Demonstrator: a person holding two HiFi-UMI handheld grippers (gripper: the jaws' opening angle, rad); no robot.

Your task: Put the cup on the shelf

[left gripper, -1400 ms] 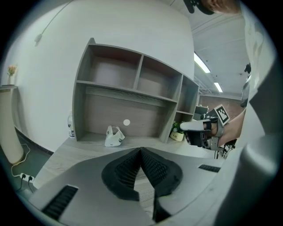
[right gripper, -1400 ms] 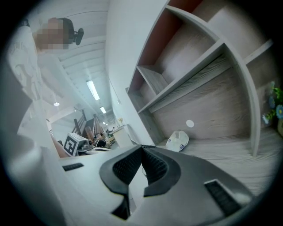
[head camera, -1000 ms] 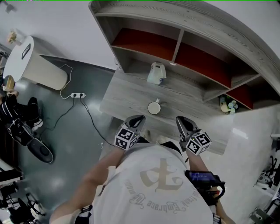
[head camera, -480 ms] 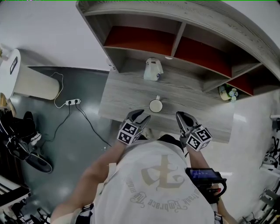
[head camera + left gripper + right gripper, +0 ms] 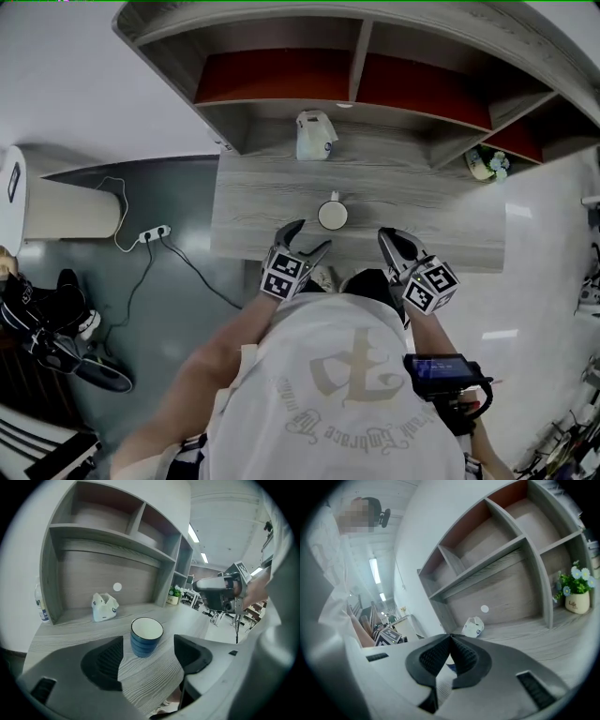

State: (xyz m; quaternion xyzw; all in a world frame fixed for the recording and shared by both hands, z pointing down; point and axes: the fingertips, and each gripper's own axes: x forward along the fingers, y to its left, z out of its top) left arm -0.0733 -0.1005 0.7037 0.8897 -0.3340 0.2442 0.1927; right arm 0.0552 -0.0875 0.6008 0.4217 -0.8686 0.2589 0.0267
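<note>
Desk, near front edge: cup, whose blue wall shows only in the left gripper view, stands just beyond the left gripper. Its jaws have just been opening, with nothing between them. Right gripper is closed and empty.

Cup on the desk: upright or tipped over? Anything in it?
Upright. The cup stands on its base on the desk, rim up; the white inside looks empty.

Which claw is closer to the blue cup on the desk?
Left. The left gripper, jaws just opening with nothing between, faces the cup close ahead; the right gripper, shut, sits farther to its right.
</note>
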